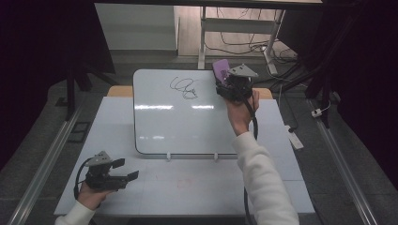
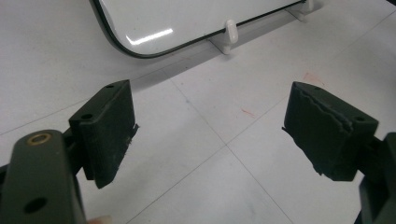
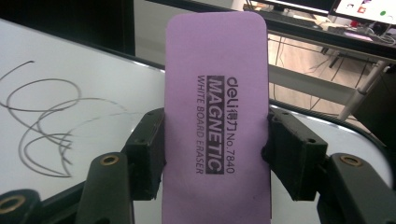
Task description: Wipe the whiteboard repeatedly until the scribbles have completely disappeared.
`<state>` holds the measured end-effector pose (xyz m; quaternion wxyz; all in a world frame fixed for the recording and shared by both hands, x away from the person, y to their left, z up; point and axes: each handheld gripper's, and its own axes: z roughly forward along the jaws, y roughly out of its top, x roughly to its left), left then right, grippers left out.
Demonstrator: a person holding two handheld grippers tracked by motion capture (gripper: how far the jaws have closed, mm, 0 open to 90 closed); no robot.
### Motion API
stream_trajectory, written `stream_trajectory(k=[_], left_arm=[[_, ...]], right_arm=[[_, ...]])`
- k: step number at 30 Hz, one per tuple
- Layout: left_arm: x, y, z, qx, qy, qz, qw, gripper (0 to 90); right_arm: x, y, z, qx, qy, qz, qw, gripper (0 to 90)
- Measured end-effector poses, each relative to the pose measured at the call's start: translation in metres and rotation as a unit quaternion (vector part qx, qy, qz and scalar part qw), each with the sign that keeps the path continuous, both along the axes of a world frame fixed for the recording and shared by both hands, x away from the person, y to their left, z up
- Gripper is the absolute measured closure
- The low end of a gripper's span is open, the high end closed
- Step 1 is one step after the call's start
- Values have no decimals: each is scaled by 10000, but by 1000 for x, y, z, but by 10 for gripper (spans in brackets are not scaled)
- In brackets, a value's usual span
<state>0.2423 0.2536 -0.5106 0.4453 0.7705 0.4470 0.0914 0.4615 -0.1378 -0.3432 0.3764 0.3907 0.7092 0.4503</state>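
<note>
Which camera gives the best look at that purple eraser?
The right gripper view: the purple eraser sits large between the jaws, its printed label readable. The high view shows it small, at the whiteboard's far corner.

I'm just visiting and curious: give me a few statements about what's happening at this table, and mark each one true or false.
1. The right gripper is clamped on a purple eraser. True.
2. The whiteboard is wiped clean. False: a black scribble sits near its far edge.
3. The left gripper holds a marker. False: its jaws stand apart with nothing between them.
4. The eraser is printed with the words "white board eraser". True.
5. The left gripper is over the whiteboard. False: it is over the table, nearer the person than the board.
</note>
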Motion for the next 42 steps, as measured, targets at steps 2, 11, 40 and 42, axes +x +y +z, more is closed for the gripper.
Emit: stream_trajectory(k=[2, 11, 40, 42], left_arm=[[0, 0, 0, -5, -1, 4, 10000, 174], [0, 0, 0, -7, -3, -3, 10000, 174], [1, 0, 0, 7, 11, 4, 10000, 173], [0, 0, 0, 6, 7, -2, 10000, 173]], right_arm=[[0, 2, 0, -28, -16, -43, 10000, 410], [-12, 63, -16, -322, 67, 638, 9974, 411], [-8, 29, -10, -229, -66, 141, 9996, 410], [-9, 35, -11, -262, -88, 173, 9995, 410]])
